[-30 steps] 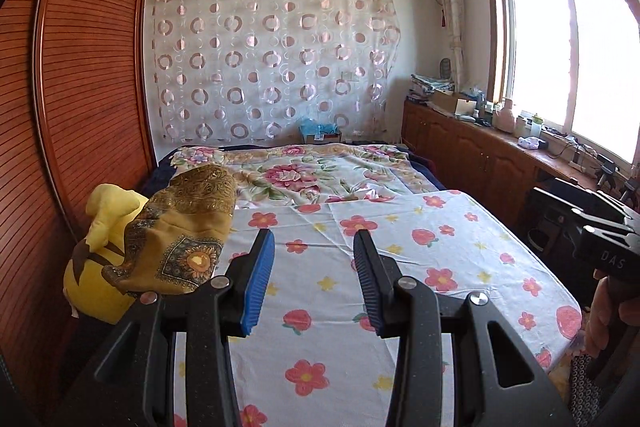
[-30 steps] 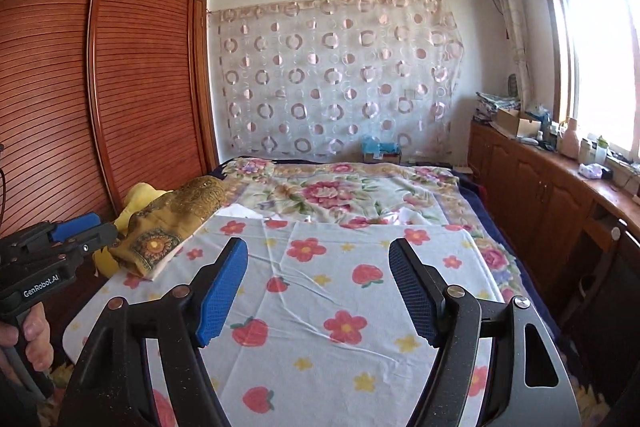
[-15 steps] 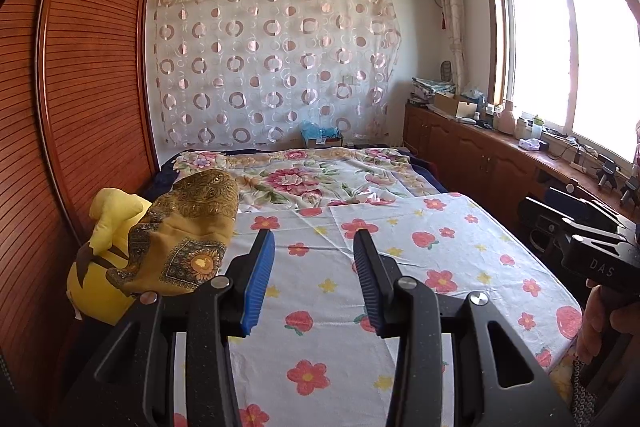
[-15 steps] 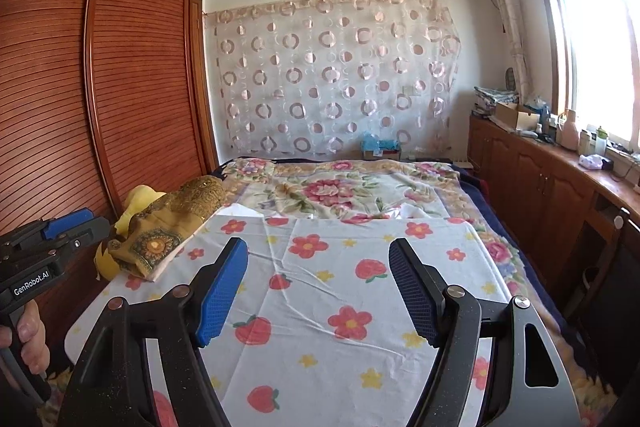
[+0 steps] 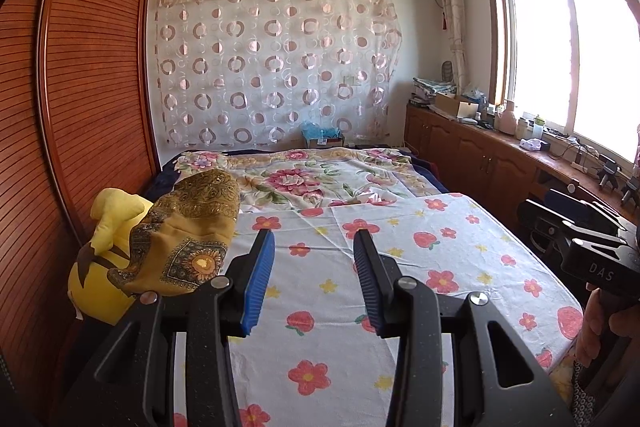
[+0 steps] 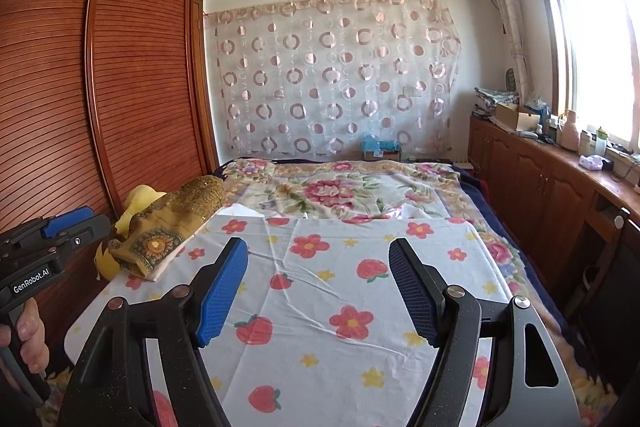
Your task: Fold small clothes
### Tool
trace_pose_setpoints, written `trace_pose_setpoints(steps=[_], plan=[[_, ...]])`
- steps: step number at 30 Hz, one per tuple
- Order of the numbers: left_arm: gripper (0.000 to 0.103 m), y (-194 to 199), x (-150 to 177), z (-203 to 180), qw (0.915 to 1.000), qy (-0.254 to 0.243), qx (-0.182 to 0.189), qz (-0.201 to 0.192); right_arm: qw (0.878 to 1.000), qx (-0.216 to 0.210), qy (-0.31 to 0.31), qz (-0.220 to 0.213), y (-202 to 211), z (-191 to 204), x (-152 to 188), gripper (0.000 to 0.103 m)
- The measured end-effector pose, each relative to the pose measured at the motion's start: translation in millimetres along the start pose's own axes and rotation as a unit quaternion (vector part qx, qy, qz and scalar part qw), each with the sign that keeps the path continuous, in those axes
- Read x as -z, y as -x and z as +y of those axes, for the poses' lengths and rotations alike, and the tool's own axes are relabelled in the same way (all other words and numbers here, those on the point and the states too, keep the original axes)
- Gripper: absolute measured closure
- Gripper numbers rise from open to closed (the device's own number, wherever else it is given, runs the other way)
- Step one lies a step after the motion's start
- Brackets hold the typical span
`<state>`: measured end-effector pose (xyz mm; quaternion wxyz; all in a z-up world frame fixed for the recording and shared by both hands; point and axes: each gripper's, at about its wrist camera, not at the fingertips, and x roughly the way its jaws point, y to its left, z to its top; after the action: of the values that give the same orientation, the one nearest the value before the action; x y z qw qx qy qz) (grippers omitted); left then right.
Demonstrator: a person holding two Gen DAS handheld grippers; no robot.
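Left hand-held gripper [image 5: 310,279] hovers over bed [image 5: 400,291], jaws parted, nothing between them. Right hand-held gripper [image 6: 318,291] likewise, jaws spread wider, empty. Both held level, pointing down bed, likely so cameras take in whole working area. Brown patterned cloth [image 5: 188,235] lies bunched, not folded, at left of frame, draped on yellow plush toy [image 5: 108,247] at bed edge beside wardrobe [image 5: 88,87]. Strawberry sheet [image 6: 340,307] lies spread flat on bed, probably as folding surface.
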<state>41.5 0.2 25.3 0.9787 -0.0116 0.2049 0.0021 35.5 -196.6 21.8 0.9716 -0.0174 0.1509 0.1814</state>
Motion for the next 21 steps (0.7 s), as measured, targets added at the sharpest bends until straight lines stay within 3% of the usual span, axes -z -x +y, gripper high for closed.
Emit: trace_pose_setpoints(steps=[21], plan=[[0.061, -0.3, 1.0, 1.5, 1.0, 0.0, 0.001, 0.0, 1.0, -0.003, 0.003, -0.004, 0.4, -13.0, -5.9, 0.028]])
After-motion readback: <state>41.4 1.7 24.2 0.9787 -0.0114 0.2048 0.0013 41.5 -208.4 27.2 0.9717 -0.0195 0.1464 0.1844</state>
